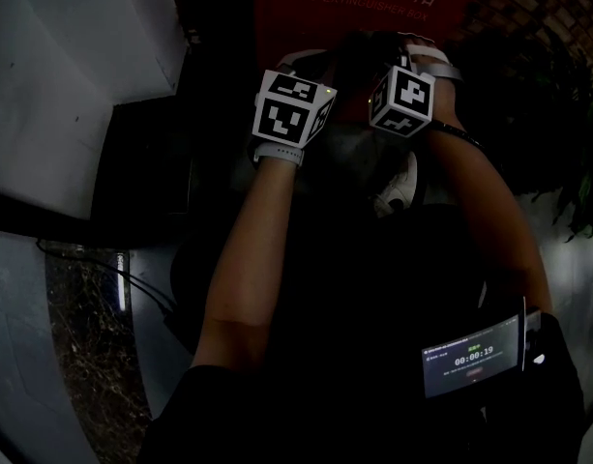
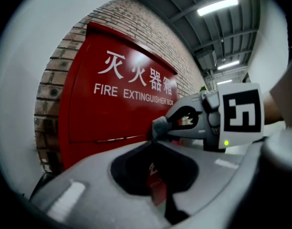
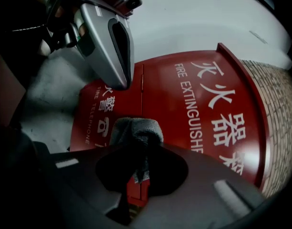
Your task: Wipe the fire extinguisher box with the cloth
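The right gripper [image 3: 142, 150] is clamped on a bunched grey cloth [image 3: 136, 128], which sticks out past its tips. The left gripper [image 2: 153, 140] is pinched closed with nothing in it, raised just beside the right. Both face the red fire extinguisher box [image 3: 207, 104] on a brick wall [image 2: 50, 89]. The cloth is close to the door, though contact is unclear. The door shows no wipe marks, so most wiping seems still to do.

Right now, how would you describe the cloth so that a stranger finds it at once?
Find the red fire extinguisher box on the brick wall. In front of its door the right claw is shut on a small grey cloth, the only soft, fuzzy thing there.
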The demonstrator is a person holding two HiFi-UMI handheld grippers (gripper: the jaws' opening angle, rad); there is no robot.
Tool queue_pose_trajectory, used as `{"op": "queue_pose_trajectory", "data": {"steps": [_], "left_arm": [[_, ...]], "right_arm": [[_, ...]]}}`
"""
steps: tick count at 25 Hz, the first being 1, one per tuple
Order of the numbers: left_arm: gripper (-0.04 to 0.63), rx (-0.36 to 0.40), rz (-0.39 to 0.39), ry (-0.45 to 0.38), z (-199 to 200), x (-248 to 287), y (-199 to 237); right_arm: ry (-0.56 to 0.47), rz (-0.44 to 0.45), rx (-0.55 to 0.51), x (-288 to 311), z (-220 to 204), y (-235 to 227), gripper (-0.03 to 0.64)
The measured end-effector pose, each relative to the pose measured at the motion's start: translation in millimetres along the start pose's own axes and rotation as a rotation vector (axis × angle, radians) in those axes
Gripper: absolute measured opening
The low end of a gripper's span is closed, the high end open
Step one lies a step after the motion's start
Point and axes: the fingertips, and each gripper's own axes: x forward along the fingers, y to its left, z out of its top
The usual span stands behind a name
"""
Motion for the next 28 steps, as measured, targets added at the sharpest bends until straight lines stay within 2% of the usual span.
{"op": "queue_pose_trajectory", "data": {"steps": [6,15,23,25,28], "left_arm": [[0.003,0.023,0.000,0.008,-0.4,3.8,-6.6],[0.003,0.021,0.008,0.022,-9.4,2.9,-3.8],[0.003,0.003,0.035,0.028,-17.3,-3.7,10.1],[0.003,-0.006,0.048,0.023,-17.6,-7.1,16.0],[0.003,-0.020,0.075,0.028,-21.2,-13.7,28.0]], "right_arm": [[0.032,-0.005,0.009,-4.4,-28.1,-5.4,0.032],[0.099,-0.001,0.022,-9.8,-74.6,-3.6,0.032],[0.188,-0.003,0.076,-13.2,-118.7,-2.3,0.032],[0.205,0.002,0.085,-16.0,-122.8,-1.6,0.032],[0.152,0.001,0.092,-22.6,-102.0,-1.6,0.032]]}}
